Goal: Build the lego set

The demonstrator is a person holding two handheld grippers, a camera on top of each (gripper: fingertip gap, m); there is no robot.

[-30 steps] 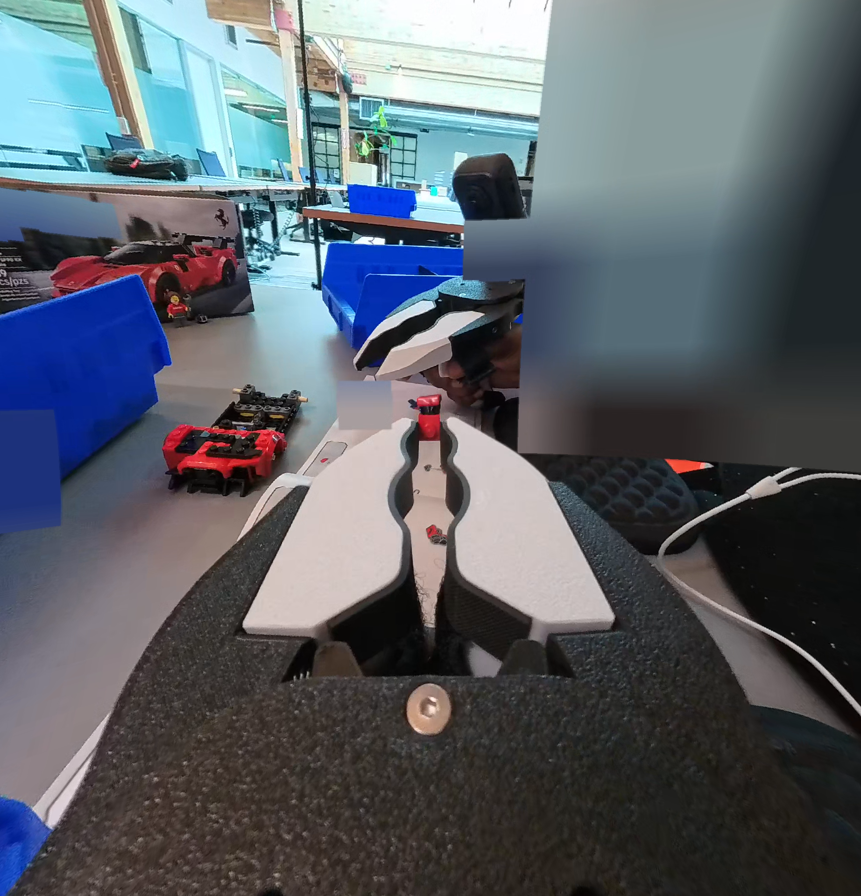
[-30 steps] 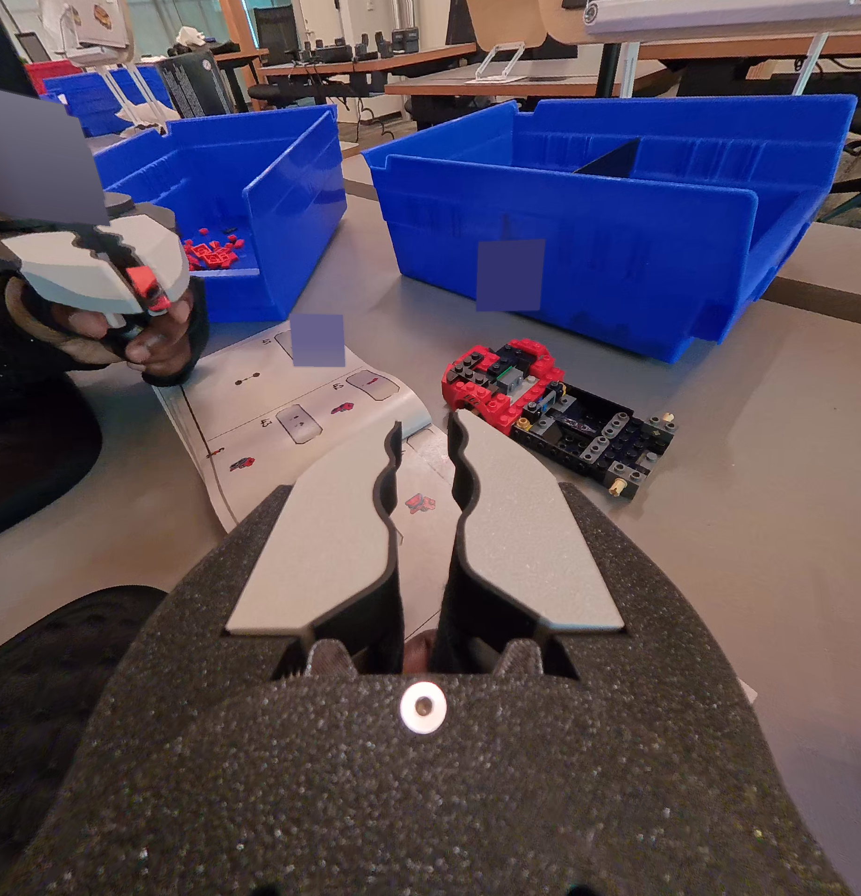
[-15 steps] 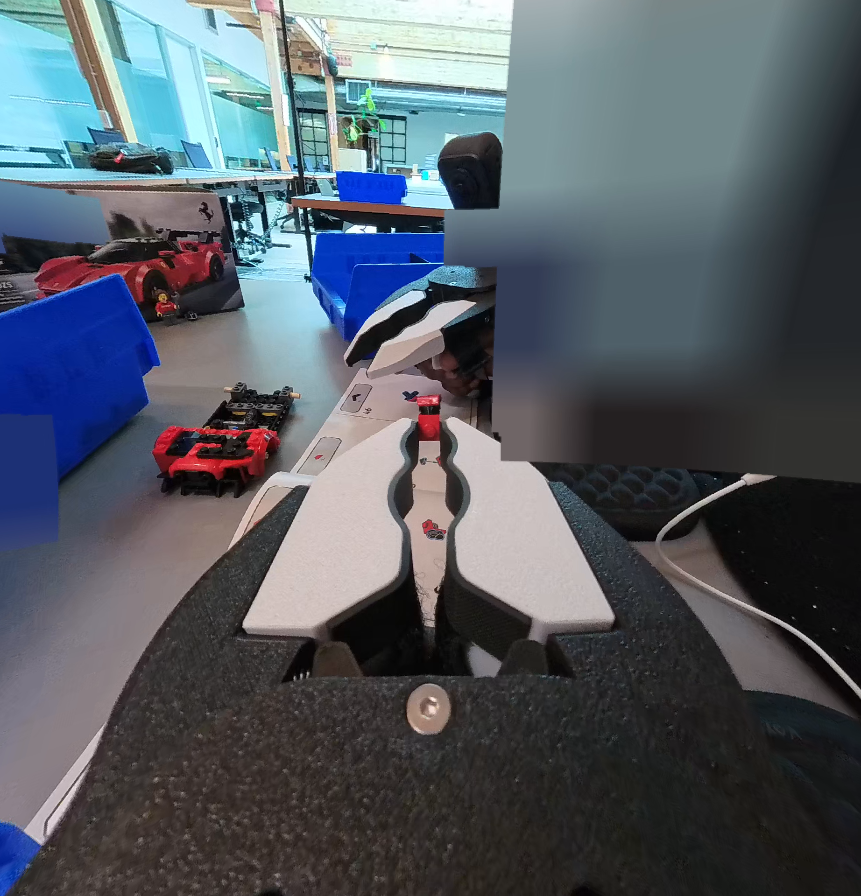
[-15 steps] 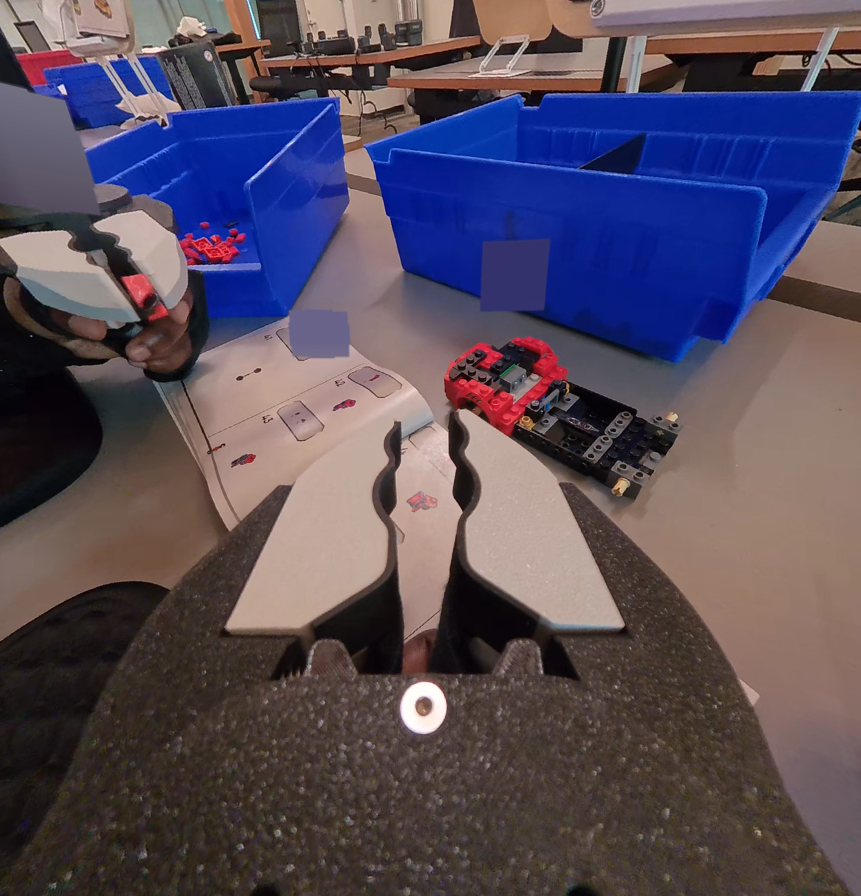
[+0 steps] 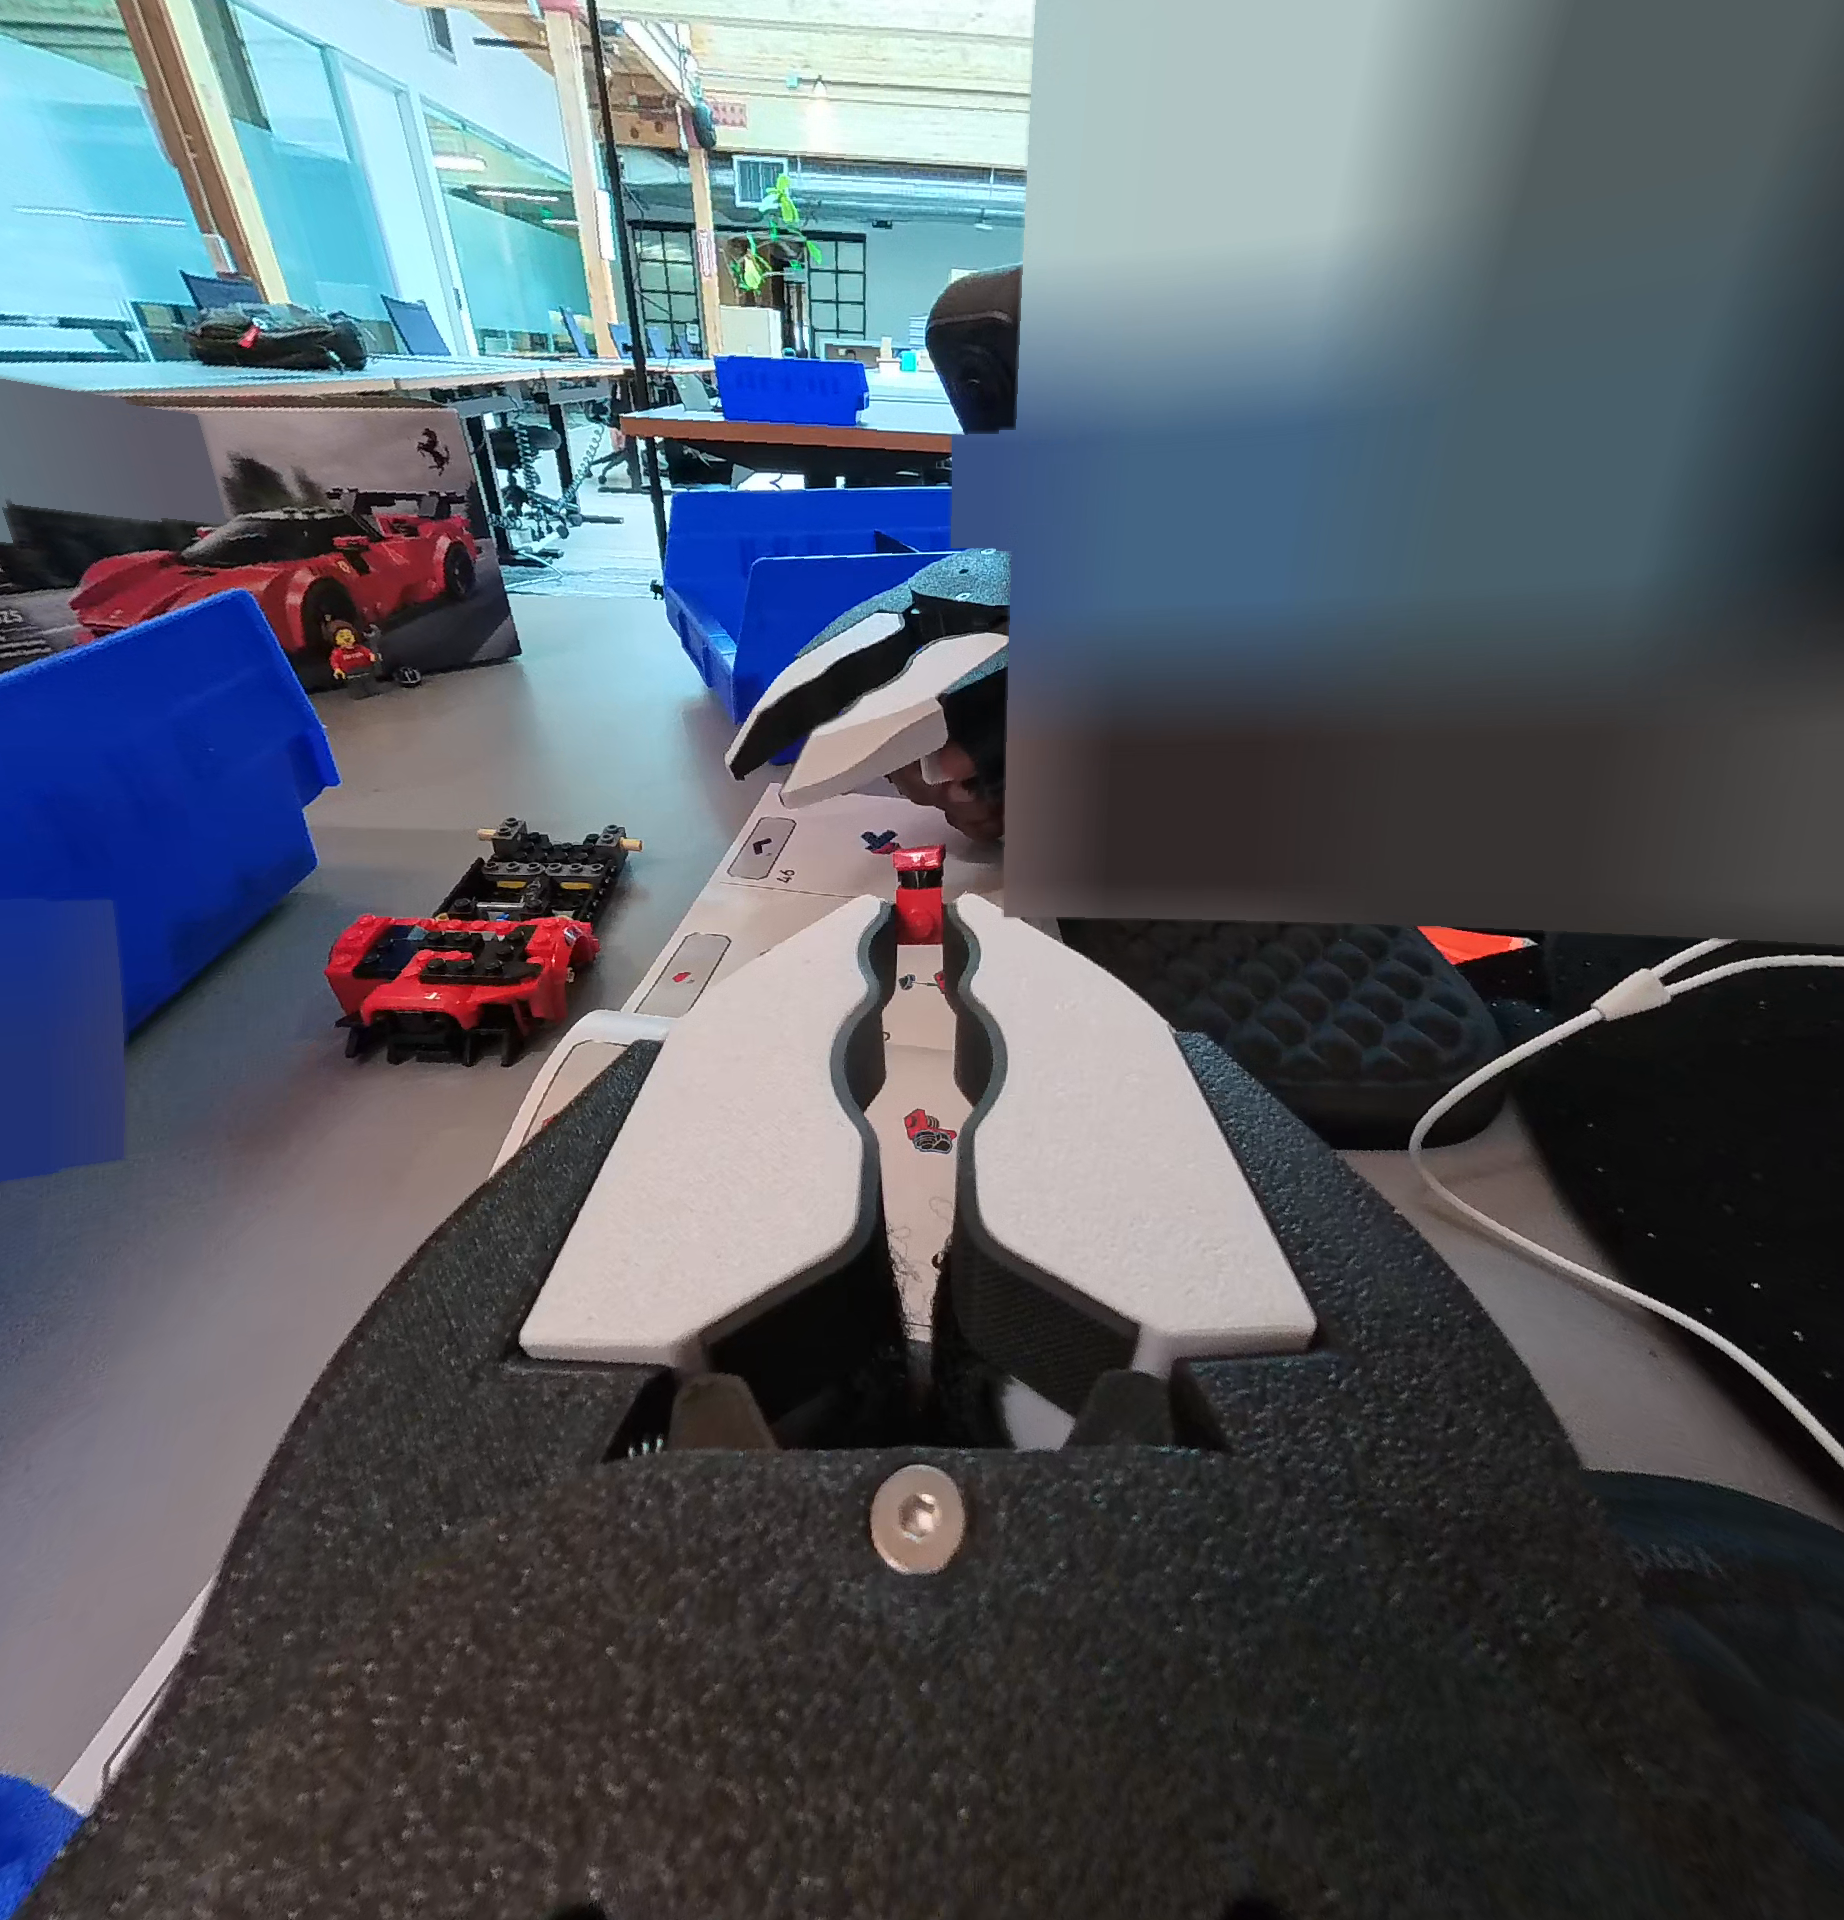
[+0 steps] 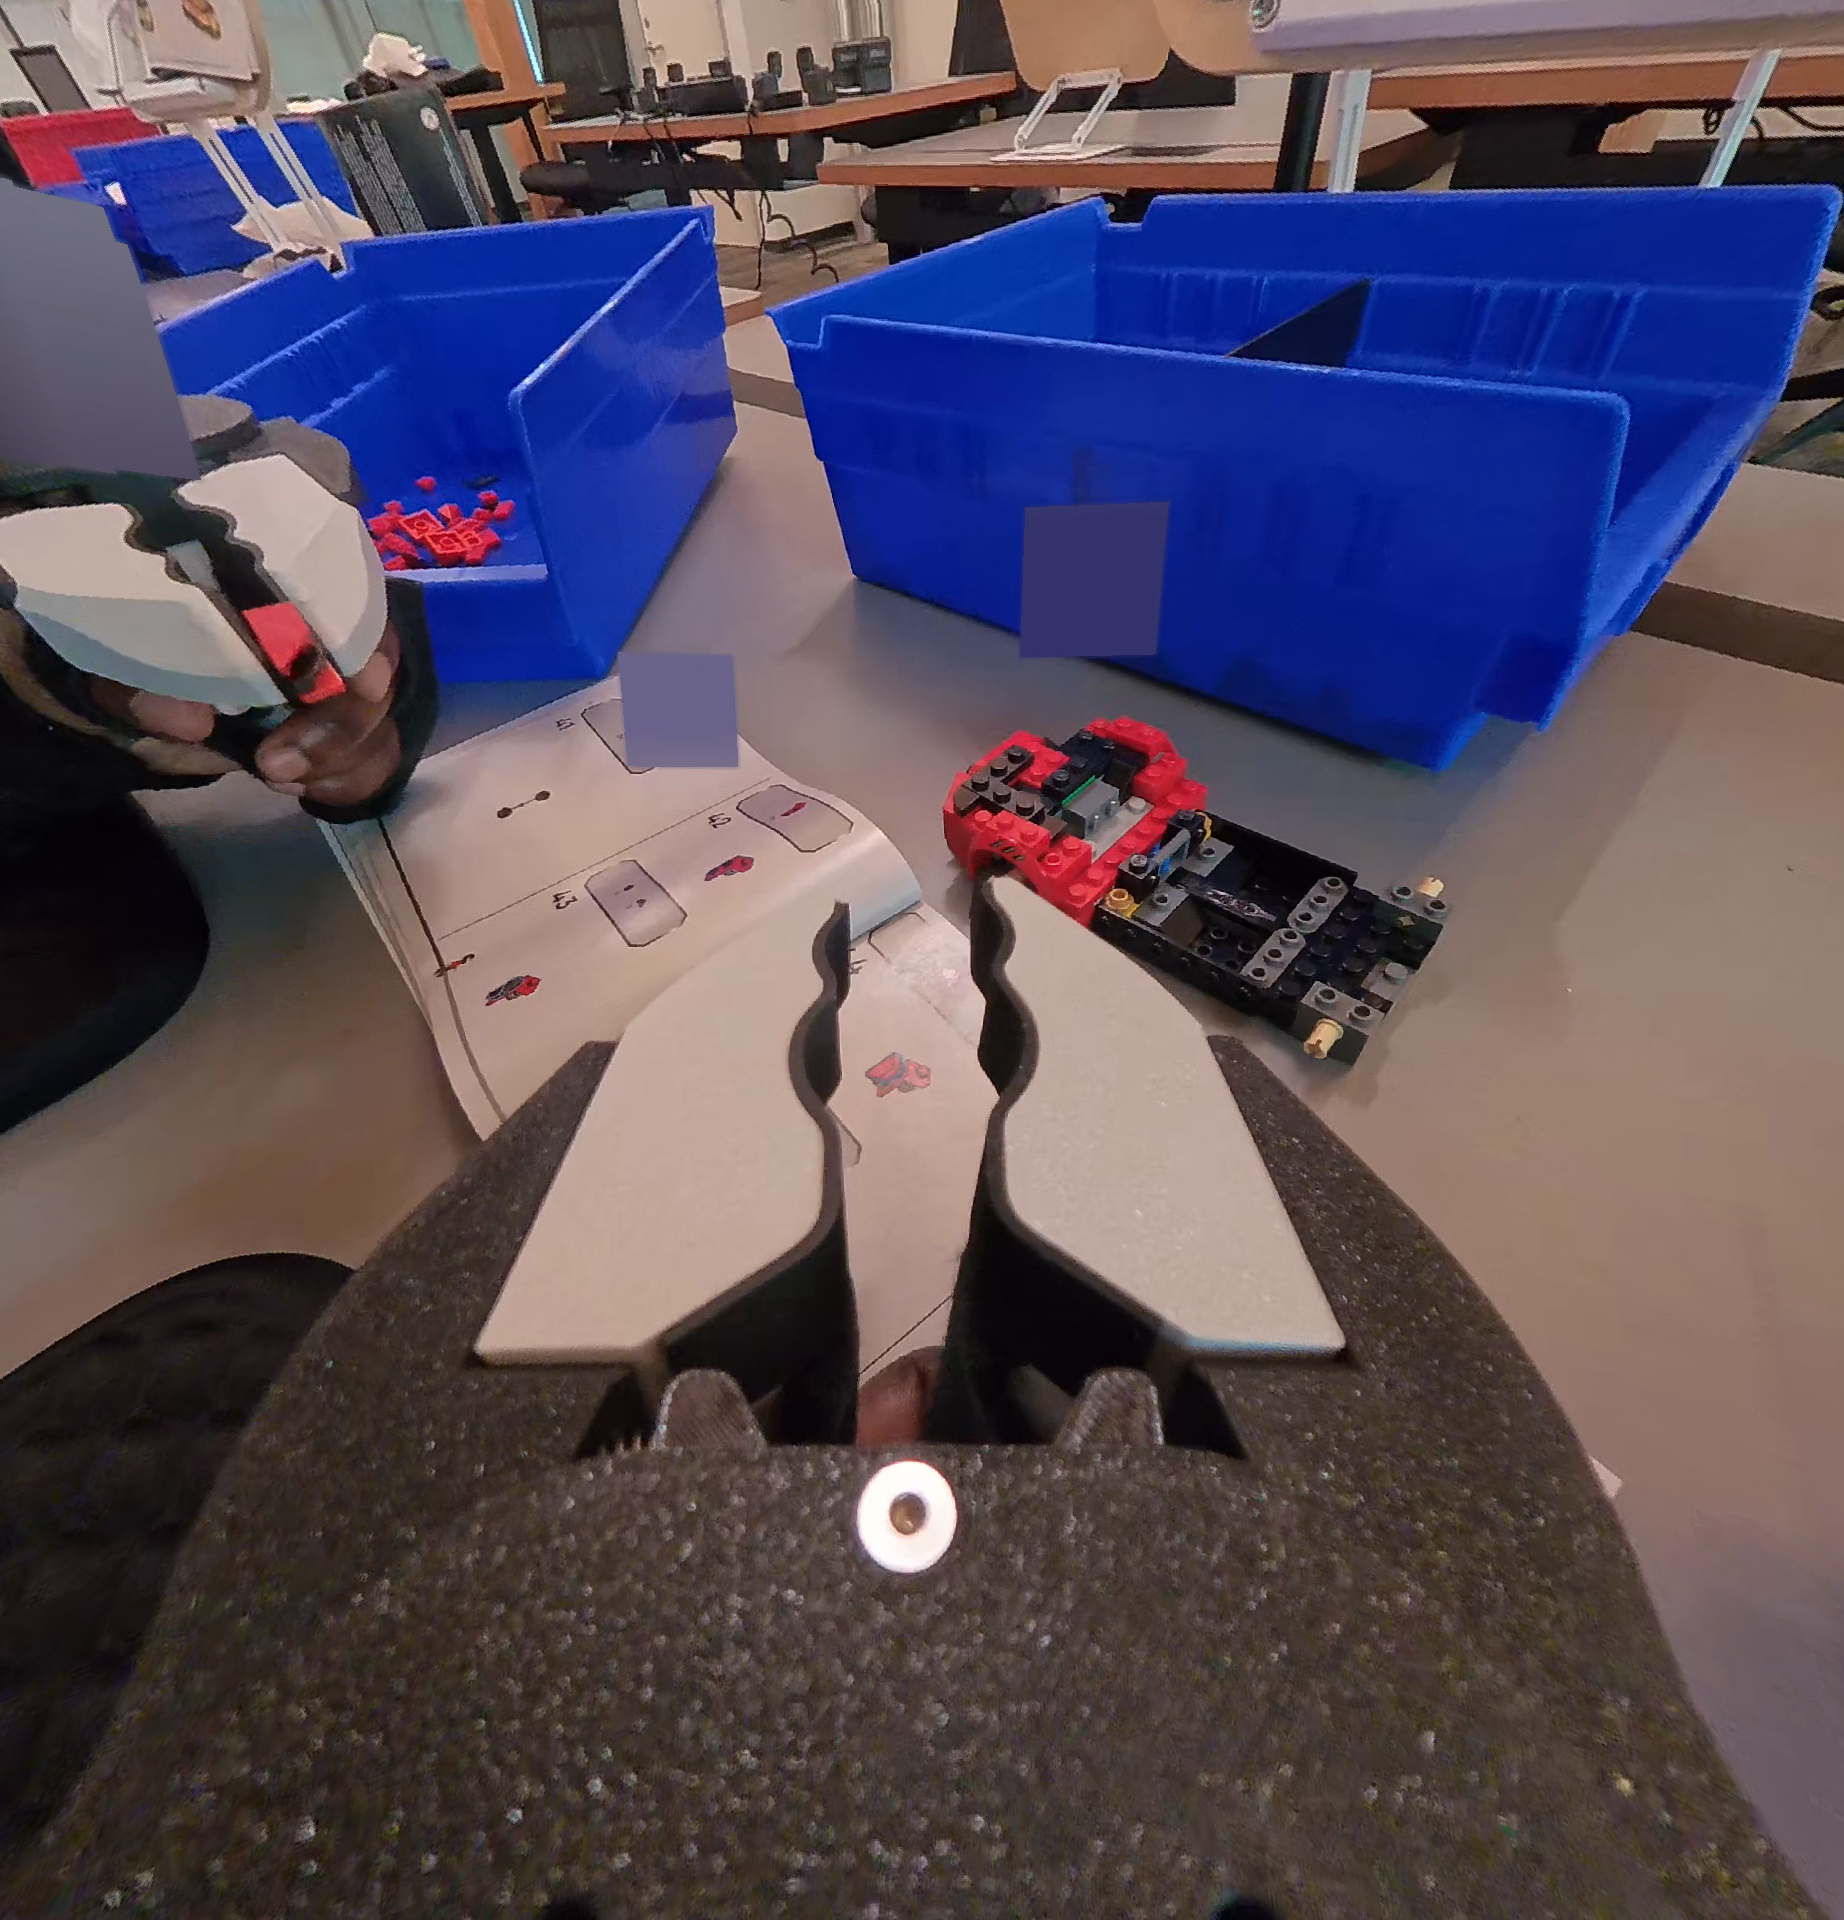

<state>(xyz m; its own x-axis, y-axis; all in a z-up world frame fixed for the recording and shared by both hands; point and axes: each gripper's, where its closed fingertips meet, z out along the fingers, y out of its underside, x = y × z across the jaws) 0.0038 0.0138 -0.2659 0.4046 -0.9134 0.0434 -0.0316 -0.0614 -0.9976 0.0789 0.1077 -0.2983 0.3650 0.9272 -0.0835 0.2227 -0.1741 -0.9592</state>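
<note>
My left gripper is shut on a small red lego piece, held above the open instruction booklet. It also shows at the left of the right wrist view, red piece at its tips. My right gripper is open and empty, low over the booklet, its tips just left of the partly built red and black car chassis. The chassis lies on the grey table, left of the booklet in the left wrist view. The right gripper shows farther off there.
Two blue bins stand behind the chassis: one holds several loose red pieces, the other is larger. Another blue bin and the set's box are at the left. A white cable runs at the right. About 12 cm separates my left fingertips from my right.
The left gripper, still holding the red piece, has shifted slightly; the chassis and booklet sit a little differently in its view. The right gripper has barely moved and stays open.
</note>
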